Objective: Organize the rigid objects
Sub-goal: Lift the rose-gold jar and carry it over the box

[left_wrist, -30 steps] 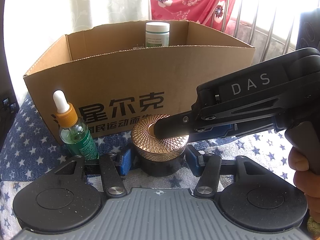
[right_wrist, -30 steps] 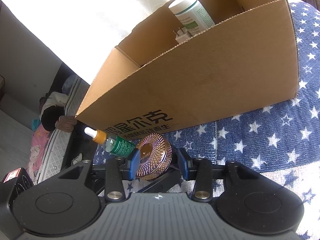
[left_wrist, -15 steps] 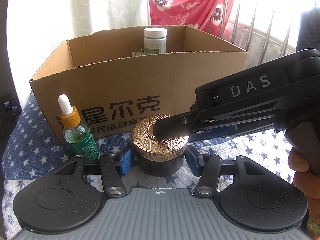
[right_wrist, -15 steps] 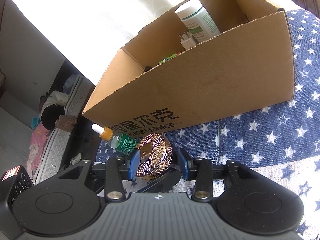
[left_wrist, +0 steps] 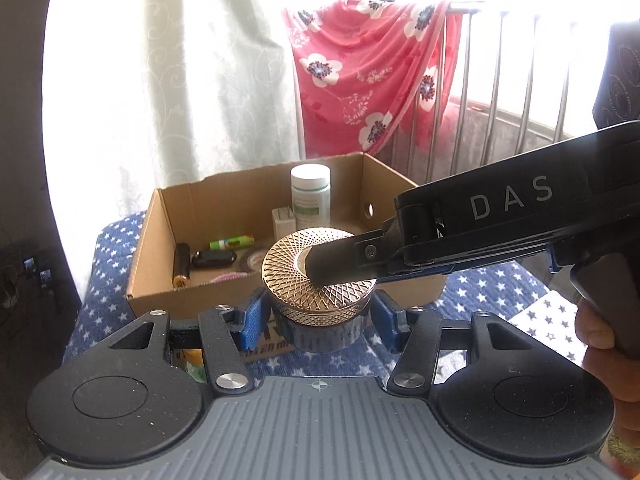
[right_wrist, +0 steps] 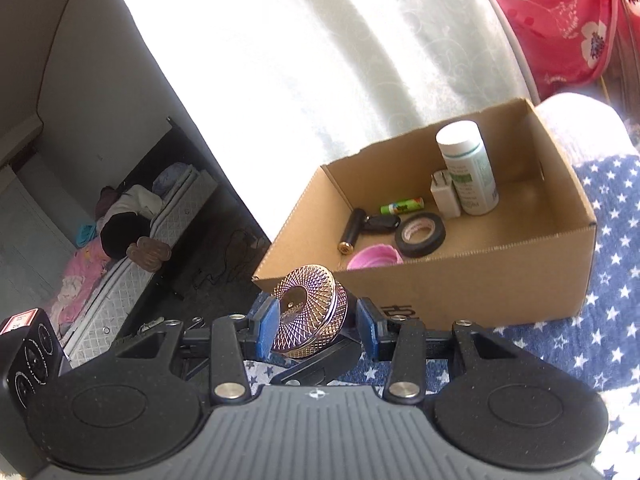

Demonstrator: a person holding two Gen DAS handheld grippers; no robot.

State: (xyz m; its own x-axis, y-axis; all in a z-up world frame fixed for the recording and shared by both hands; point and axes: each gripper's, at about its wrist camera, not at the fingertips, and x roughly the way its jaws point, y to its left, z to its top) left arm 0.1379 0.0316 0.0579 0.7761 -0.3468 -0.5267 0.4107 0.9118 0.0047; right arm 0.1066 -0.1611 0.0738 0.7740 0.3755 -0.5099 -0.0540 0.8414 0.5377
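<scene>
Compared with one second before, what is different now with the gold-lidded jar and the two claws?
Both claws, left claw and right claw, lifted the gold-lidded jar upward, so the cardboard box interior now shows. Both grips and the box contents stayed unchanged.

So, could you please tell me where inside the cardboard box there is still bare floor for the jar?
The cardboard box has bare floor along its right side, between the white bottle and the right wall, reaching forward past the black tape roll. The left half is crowded: dark cylinder, key fob, green tube, pink lid.
</scene>
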